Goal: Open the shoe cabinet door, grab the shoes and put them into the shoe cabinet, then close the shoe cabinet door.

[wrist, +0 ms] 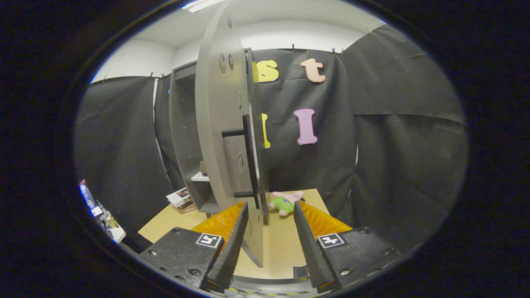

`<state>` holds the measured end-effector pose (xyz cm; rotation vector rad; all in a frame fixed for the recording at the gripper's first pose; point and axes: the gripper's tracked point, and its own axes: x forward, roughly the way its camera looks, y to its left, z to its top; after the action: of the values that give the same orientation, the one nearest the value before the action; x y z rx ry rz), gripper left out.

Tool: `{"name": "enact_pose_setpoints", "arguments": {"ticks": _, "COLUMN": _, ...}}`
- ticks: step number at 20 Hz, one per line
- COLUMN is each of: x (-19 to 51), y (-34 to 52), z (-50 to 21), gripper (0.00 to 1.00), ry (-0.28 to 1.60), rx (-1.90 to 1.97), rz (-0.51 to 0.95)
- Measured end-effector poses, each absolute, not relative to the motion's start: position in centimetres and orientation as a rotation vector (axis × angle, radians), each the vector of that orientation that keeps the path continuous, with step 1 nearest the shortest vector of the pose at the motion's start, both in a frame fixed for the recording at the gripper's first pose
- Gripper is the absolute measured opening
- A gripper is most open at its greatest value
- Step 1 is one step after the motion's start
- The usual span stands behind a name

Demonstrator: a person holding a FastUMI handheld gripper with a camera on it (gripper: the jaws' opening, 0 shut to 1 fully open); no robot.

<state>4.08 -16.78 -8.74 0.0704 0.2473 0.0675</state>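
Observation:
The grey shoe cabinet (182,136) stands at the back of the wooden table (285,252) with its inside open to view. Its door (219,124) is swung wide toward me and I see it almost edge-on. A black bar handle (247,157) runs down the door's face. My gripper (269,209) is open, and the door's lower corner (253,244) hangs between the fingers, close to the left one; neither finger presses on it. A small tan thing (203,167) lies on a white shelf (200,177) inside; I cannot tell what it is.
A pink and green plush toy (285,203) lies on the table just beyond the fingertips, right of the door. A small stack of books (182,198) sits left of the cabinet's base. Black cloth walls close in the booth behind and on both sides.

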Motion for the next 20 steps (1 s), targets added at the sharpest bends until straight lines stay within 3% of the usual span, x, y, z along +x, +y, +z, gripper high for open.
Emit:
{"name": "enact_pose_setpoints", "arguments": {"ticks": 2, "x": 2.2, "y": -16.5, "z": -9.5, "gripper": 0.9, "ry": 0.235, "rx": 0.018, "rz": 0.028}}
{"name": "enact_pose_setpoints", "arguments": {"ticks": 4, "x": 0.4, "y": -15.0, "z": -10.4, "gripper": 1.0, "ry": 0.228, "rx": -0.03, "rz": 0.016}}
{"name": "enact_pose_setpoints", "arguments": {"ticks": 9, "x": -0.4, "y": -7.9, "z": -16.3, "gripper": 1.0, "ry": 0.287, "rx": 0.006, "rz": 0.055}}
{"name": "enact_pose_setpoints", "arguments": {"ticks": 20, "x": 6.1, "y": 9.9, "z": -34.2, "gripper": 1.0, "ry": 0.465, "rx": 0.021, "rz": 0.259}}
